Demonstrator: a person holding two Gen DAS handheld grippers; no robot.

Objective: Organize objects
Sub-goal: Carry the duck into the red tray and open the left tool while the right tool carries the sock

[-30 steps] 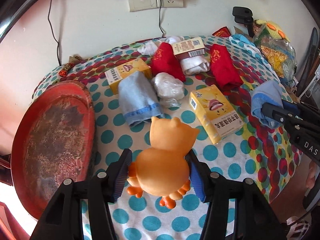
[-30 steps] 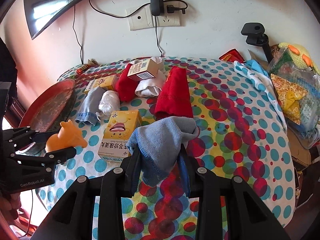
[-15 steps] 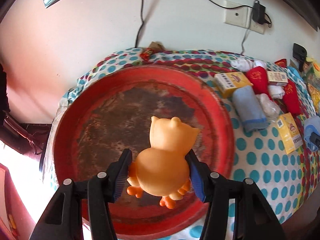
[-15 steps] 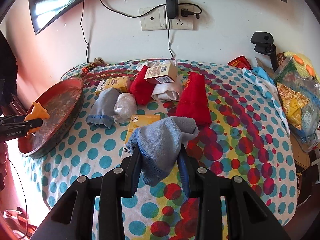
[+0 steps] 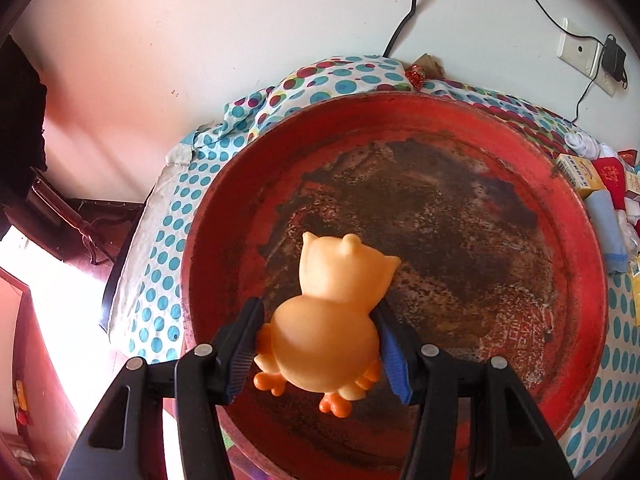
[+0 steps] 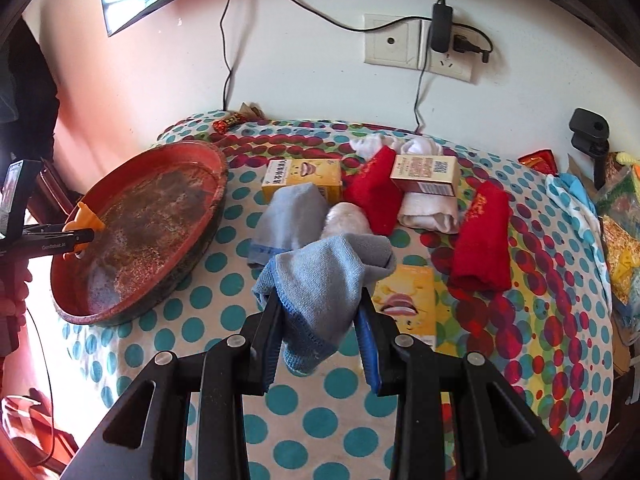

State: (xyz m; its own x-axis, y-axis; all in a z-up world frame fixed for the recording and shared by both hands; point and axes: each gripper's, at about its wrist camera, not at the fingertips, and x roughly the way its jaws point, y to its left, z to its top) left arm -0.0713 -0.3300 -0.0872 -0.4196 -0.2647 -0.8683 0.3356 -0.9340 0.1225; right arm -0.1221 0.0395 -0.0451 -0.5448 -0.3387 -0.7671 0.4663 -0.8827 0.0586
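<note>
Orange rubbery duck toy [image 5: 326,322] is pinched across its round belly by the left gripper [image 5: 316,354], jaws pressing in from 9 and 3 o'clock. Looks like hollow squeaky-toy stuff to me, so light and a bit squishy, probably slick on that smooth curve. Grabbing the fat middle seems the right call; the little feet at 6 o'clock and the ears at 12 would just bend away. It hangs over the near half of the red round tray [image 5: 592,280], whose floor is worn dark and bare, so loads of room to set it down anywhere in there. The raised rim runs all the way round, and I'd say it's the only thing to clip on the way out.

Right gripper [image 6: 320,334] has its jaws squeezed close on a grey-blue sock [image 6: 328,280], cuff drooping out the bottom. Soft, floppy, weighs nothing, won't slip but will snag or drag.

From the right wrist, the tray sits out at 10 o'clock with open polka-dot tablecloth [image 6: 320,424] between. A matching sock [image 6: 288,220] lies at 11, a plastic bag [image 6: 346,220] at 12, yellow boxes [image 6: 302,176] and red socks [image 6: 482,240] beyond from 12 to 2, all crowded. The table edge drops off just past the tray at 9.
</note>
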